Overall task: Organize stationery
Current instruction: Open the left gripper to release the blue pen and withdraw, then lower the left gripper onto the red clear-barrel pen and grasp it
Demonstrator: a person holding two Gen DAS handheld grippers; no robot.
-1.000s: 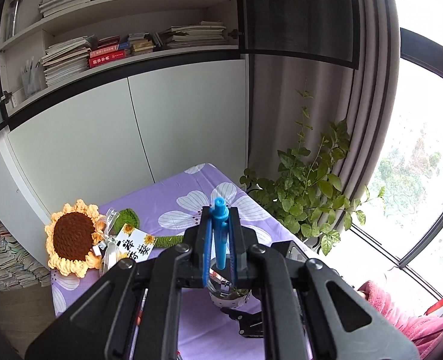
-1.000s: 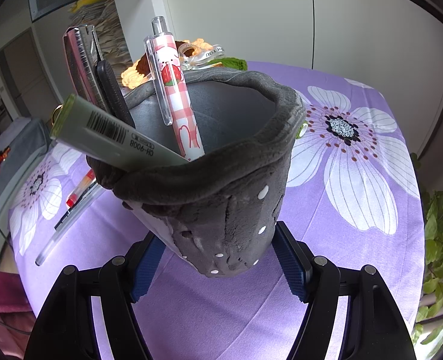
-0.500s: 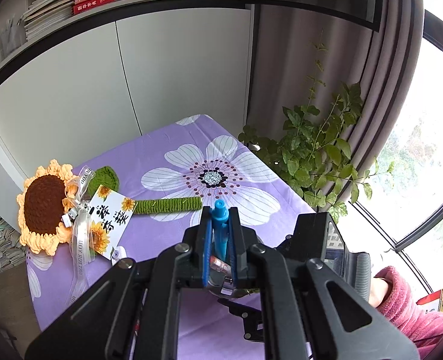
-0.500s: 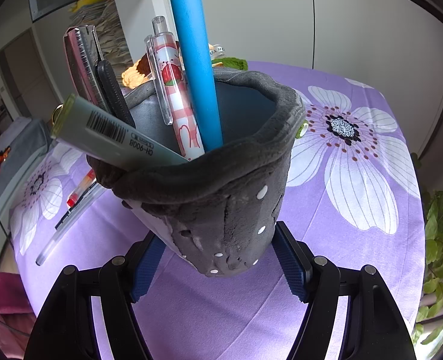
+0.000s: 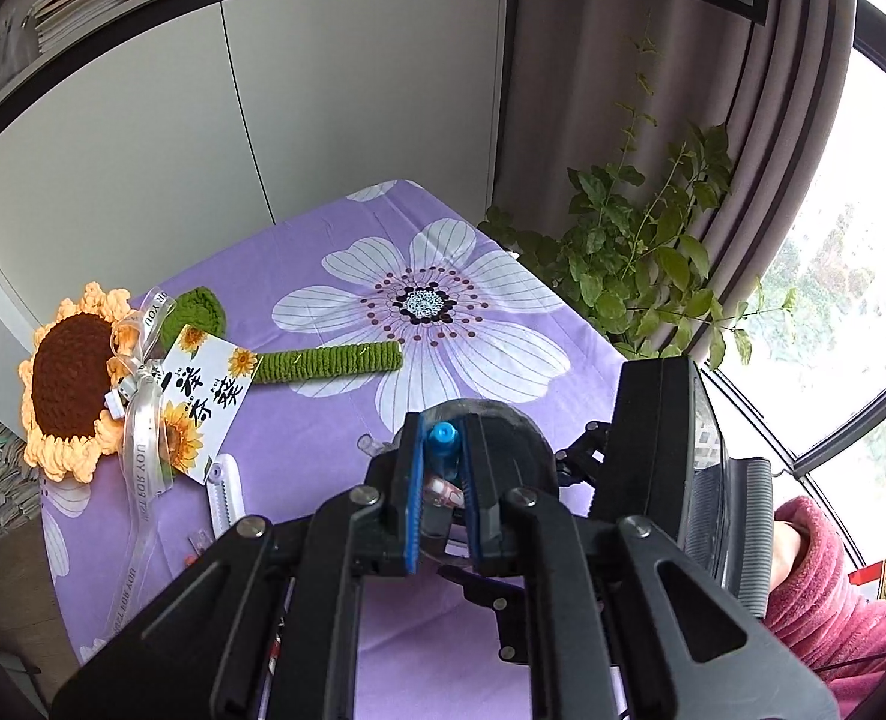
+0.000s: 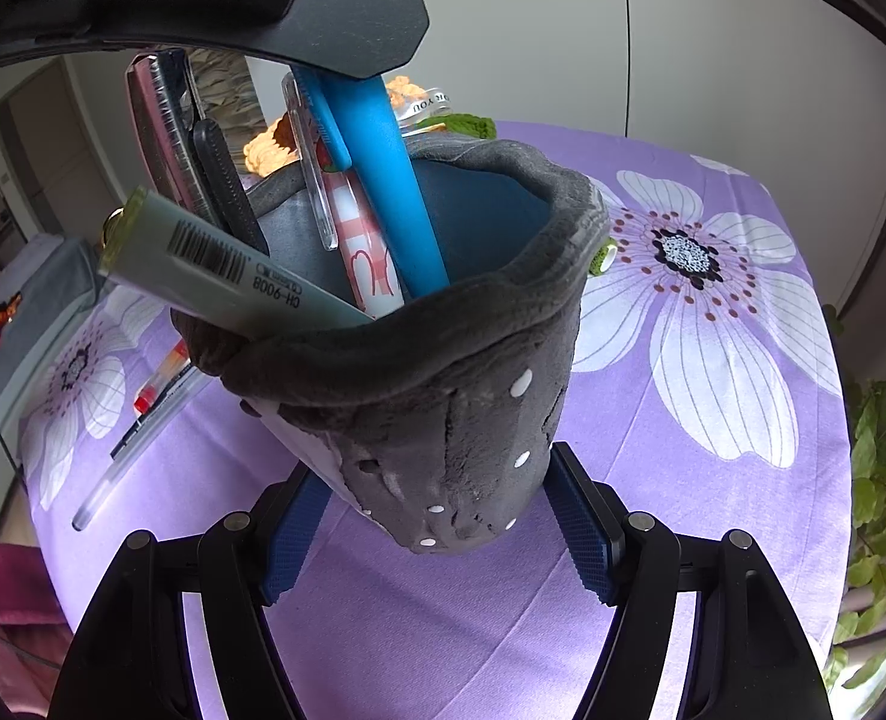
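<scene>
While the right claw point(image 6: 440, 531) clamps the lower body of the grey felt pen holder point(image 6: 443, 372) from both sides, the holder stands steady on the table point(image 6: 713, 540) and its mouth faces up and open to receive stationery; this grip appears intended to stop the soft holder from tipping as items drop in. Above it, the left claw point(image 5: 441, 492) is closed on the blue pen point(image 5: 443, 450), gripping the pen near its upper end so that the barrel hangs down between the pads and into the holder mouth. From the right wrist view, the blue pen point(image 6: 389, 180) slants down into the holder, directly ahead of and above the right claw, beside a pink checked pen point(image 6: 365, 240), a green marker with a barcode point(image 6: 227, 267) that leans over the rim to the left, and a dark metal tool point(image 6: 167, 132) further left. More pens point(image 6: 137, 414) lie flat on the table to the left of the right claw, well apart from the holder. A crocheted sunflower point(image 5: 77, 381) with a card point(image 5: 203, 396) lies beyond and to the left of the left claw. Judged from this layout, the insertion is nearly complete and release remains.
</scene>
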